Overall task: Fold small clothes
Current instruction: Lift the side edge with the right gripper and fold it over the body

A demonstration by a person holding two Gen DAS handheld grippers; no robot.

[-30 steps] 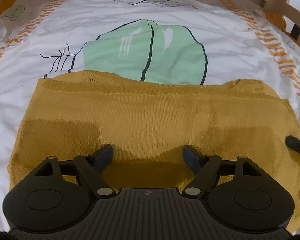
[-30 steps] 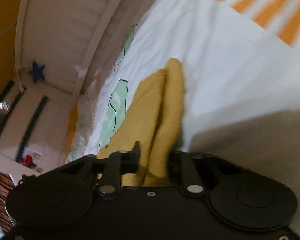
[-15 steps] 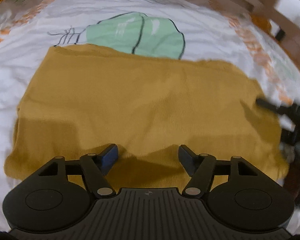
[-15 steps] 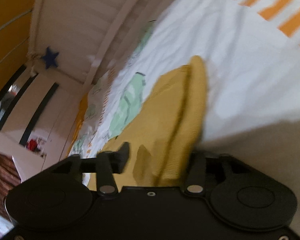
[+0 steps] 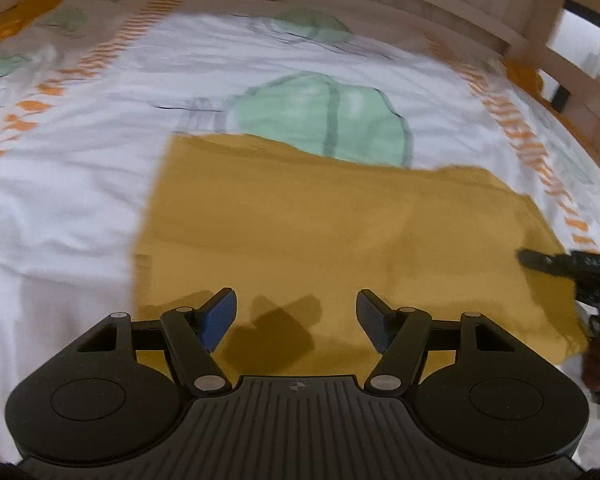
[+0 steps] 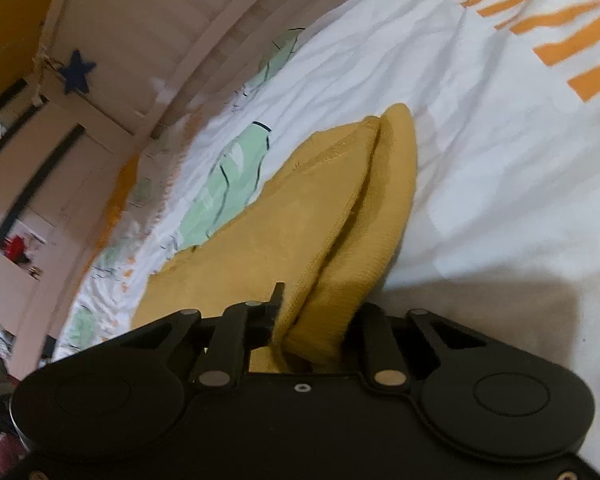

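My left gripper [image 5: 296, 316] hangs over the near edge of the mustard garment [image 5: 320, 232], jaws apart, nothing between them. The garment lies flat on the white sheet [image 5: 60, 208], green print at 12 o'clock. At 3 o'clock, my right gripper [image 6: 312, 312] is closing, its jaws pinching the garment's folded edge.

One mustard garment [image 5: 340, 232], two grippers: left gripper [image 5: 296, 312], right gripper [image 6: 316, 316], one printed bedsheet [image 5: 60, 208]
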